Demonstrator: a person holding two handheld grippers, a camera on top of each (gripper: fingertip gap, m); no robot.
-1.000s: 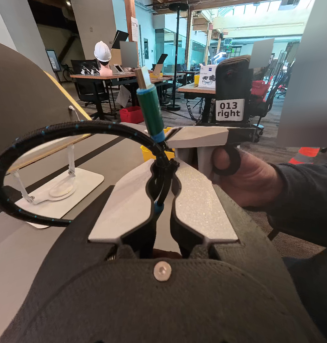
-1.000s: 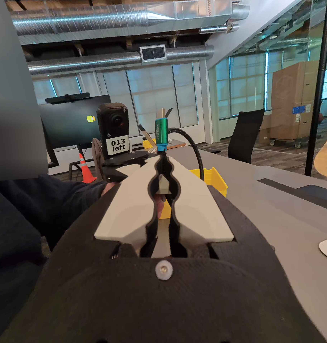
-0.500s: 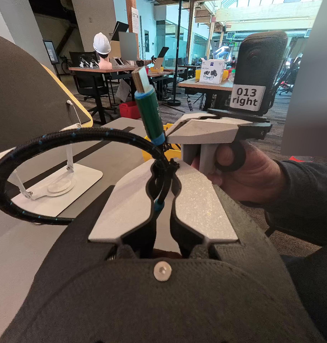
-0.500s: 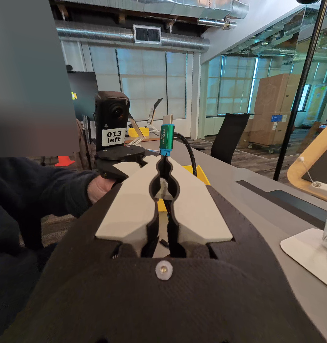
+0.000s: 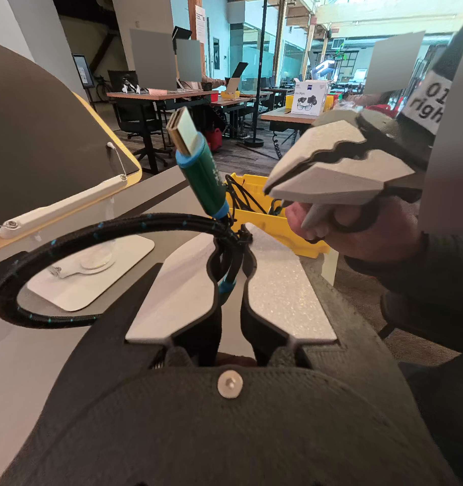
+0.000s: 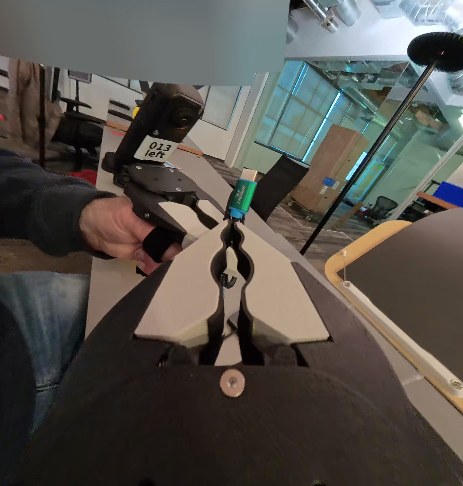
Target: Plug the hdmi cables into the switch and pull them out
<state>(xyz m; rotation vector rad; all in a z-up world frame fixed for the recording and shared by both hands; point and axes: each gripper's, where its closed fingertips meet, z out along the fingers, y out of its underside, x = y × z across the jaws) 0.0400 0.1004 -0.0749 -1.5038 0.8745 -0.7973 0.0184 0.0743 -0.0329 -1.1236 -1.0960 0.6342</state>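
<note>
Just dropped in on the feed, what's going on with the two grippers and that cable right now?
A person holds a gripper in each hand above a grey table. The left gripper is shut on a black braided HDMI cable just below its green plug, whose gold connector points up, free in the air. The right gripper is beside the plug with its fingers closed, apparently empty. A yellow bin holding more cables sits behind. No switch is in view, so nothing is plugged in.
</note>
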